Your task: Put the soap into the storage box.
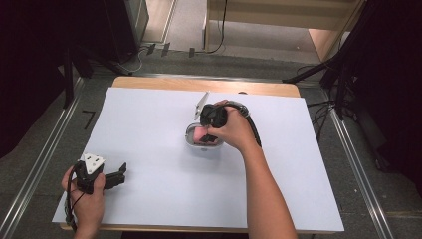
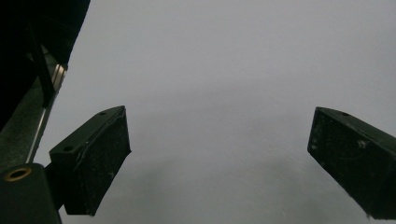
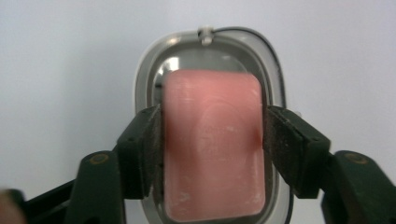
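Two grippers are at work over the white-covered table (image 1: 149,199), and only one is busy. Nearest the person, at the table's front left corner, the left gripper (image 1: 117,175) rests low on the sheet with its fingers (image 2: 91,161) spread wide and nothing between them; it looks parked, well apart from the action.

Farther in, near the table's middle, the right gripper (image 3: 212,149) points down into the oval clear plastic soap dish (image 3: 149,84). Its fingers (image 3: 144,149) sit against the two long sides of the pink rectangular soap bar (image 3: 212,144), which lies inside the dish. My reading is that the step in hand is either seating the bar in the dish or taking hold of it to lift it out; the pictures alone do not settle which. The pads look to be touching the bar, though how hard they press is hard to judge. If the bar is being set down, the next move calls for spreading the fingers cleanly and rising straight up so the soap is not dragged along. If it is being lifted, the pinch must firm up first.

Beyond the dish a pale, flat, tilted piece (image 1: 201,103), possibly the dish's lid, stands just past the hand. The hand (image 1: 236,130) covers much of the dish in the high view, and the bar's near end is cut off in the right gripper view.
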`<state>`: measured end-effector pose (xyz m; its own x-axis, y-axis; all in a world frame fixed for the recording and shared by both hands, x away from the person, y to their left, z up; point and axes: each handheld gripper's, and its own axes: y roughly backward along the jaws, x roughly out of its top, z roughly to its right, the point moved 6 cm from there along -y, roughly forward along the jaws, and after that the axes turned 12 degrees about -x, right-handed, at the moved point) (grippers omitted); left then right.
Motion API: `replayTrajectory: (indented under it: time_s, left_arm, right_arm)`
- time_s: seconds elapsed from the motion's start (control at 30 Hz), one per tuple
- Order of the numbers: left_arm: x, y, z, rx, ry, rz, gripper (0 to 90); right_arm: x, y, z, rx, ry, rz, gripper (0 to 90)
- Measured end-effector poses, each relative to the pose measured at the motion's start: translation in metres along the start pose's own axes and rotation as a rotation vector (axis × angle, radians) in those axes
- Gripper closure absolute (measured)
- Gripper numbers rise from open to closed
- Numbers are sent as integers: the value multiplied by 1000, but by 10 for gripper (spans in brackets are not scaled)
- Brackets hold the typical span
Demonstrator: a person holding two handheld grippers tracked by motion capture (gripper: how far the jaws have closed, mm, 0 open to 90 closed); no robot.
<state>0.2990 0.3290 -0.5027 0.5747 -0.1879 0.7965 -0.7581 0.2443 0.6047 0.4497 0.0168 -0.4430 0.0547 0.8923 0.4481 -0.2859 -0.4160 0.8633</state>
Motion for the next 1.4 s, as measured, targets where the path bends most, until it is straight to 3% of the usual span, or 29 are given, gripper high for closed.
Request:
replayTrajectory:
  time_s: [0.4, 0.63, 0.73, 1.4]
  left_arm:
    - [0, 0, 0, 0, -4, -4, 62]
    - [0, -1, 0, 2, -5, -6, 62]
    - [0, -1, 0, 2, -5, -6, 62]
    - [0, -1, 1, 4, -8, -6, 62]
  right_arm:
    - [-22, 19, 3, -42, -122, 30, 265]
    - [-41, 24, 3, -83, -208, 56, 140]
    - [-49, 26, 1, -132, -221, 55, 142]
    - [-103, 49, -15, -165, -339, 115, 140]
